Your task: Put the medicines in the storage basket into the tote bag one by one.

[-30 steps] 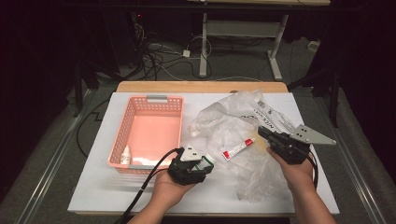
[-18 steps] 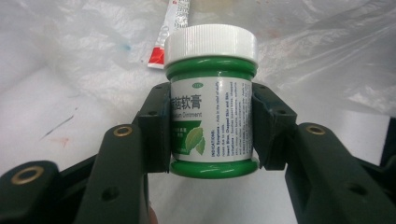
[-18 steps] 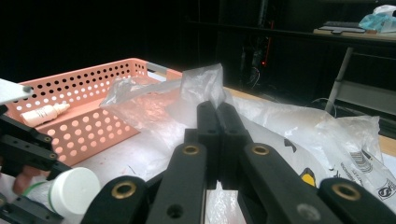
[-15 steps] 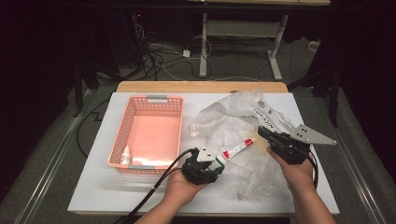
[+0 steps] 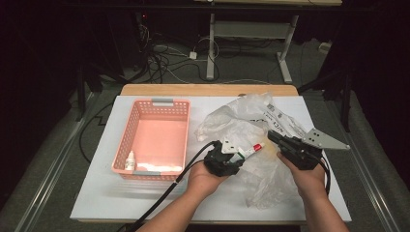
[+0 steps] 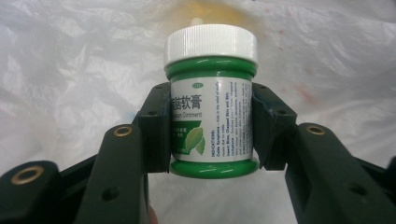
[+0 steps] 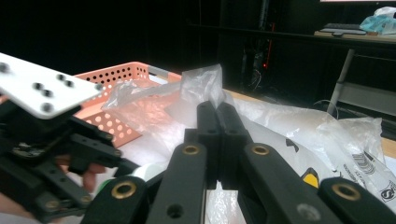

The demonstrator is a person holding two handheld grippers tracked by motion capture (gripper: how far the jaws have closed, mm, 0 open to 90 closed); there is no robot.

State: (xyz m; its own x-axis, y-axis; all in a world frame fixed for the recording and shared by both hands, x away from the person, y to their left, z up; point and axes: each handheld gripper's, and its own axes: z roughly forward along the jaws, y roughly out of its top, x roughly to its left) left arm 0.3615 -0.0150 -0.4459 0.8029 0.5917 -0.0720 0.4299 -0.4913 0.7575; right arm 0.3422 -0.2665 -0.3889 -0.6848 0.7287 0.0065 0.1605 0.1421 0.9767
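Clamping a green ointment jar [image 6: 211, 105] with a white cap, the left gripper [image 5: 231, 155] sits over the crumpled plastic bag [image 5: 241, 123] near the middle of the white table [image 5: 96, 193]; its jaws stand partly apart, both pads pressed on the jar's label. Bare tabletop lies along the near edge and in the strip to the left of the pink basket [image 5: 123, 140], while the bag covers most of the right half up to the far wooden edge. From the high view the basket holds 1 small white dropper bottle [image 5: 129, 161] in its near left corner, and a red-capped tube [image 5: 255, 148] lies on the bag just beside the left gripper. From the left gripper view the jar's label and cap are plain. From the right gripper view the right gripper [image 7: 218, 122] has its 2 jaws pressed together, pinching a fold of the bag.
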